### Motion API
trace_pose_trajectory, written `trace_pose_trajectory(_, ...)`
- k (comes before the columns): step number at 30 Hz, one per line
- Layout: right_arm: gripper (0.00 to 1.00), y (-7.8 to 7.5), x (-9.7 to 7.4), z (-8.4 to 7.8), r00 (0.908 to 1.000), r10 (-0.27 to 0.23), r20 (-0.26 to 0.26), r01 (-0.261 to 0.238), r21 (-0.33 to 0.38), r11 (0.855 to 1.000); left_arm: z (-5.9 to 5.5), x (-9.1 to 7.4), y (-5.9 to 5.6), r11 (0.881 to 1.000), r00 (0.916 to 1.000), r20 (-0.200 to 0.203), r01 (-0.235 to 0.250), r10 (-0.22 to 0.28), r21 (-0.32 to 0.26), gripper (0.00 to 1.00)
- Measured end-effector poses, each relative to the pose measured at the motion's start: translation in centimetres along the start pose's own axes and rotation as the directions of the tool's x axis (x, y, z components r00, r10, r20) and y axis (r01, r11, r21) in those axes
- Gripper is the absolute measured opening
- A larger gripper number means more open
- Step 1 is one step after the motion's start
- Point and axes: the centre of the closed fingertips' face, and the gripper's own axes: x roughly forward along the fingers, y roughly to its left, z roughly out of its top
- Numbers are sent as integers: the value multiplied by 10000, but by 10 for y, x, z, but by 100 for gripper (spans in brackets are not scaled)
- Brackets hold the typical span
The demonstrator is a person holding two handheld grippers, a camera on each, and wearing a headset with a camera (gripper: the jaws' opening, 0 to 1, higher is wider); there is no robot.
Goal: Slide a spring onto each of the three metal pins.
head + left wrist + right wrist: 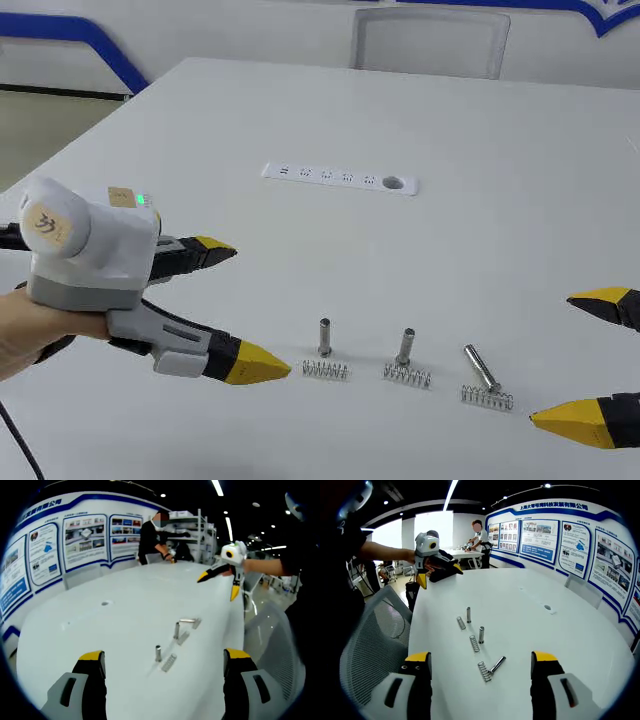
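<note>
Steel pins (405, 345) in a row on near side of power strip (340, 179), rightmost lying over; springs (407, 376) loose, nearer still. Left gripper (262, 310) near-left of strip, right gripper (549, 358) near-right, both spread wide, empty.

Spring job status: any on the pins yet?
Done: nothing. The left spring, middle spring and right spring lie loose on the table, each beside its pin. In hand: nothing; left hand-held gripper and right hand-held gripper are open, empty. Left: all three, and the right pin lies on its side while the left pin and middle pin stand upright.
</note>
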Motion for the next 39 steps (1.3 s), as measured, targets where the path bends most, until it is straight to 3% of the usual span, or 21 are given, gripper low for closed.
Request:
trace_pose_trajectory(9, 82, -2, 0, 1, 9999, -145, 40, 144, 23, 9999, 0, -2, -3, 10000, 10000, 44, -42, 42, 6, 100)
trace_pose_trajectory(20, 73, -8, 5, -3, 9999, -116, -101, 118, 219, 9997, 0, -1, -3, 9999, 9999, 15, -103, 103, -73, 100)
trace_pose_trajectory(23, 76, -15, 9, -4, 9980, -624, -120, 626, 155, 9979, -1, 0, -3, 9999, 10000, 16, -87, 87, -104, 100)
trace_pose_trajectory(27, 73, -20, 14, -6, 9960, -857, -247, 864, 275, 9959, -3, 3, -6, 9999, 10000, 28, -30, 31, -155, 100)
trace_pose_trajectory(31, 69, -18, 19, -8, 9977, -633, -232, 647, 704, 9954, -5, 5, -8, 9998, 10000, 27, 26, -26, -194, 100)
trace_pose_trajectory(39, 61, -17, 31, -16, 9978, -333, -570, 368, 613, 9974, -6, 4, -8, 9996, 10000, 53, 48, -46, -261, 99)
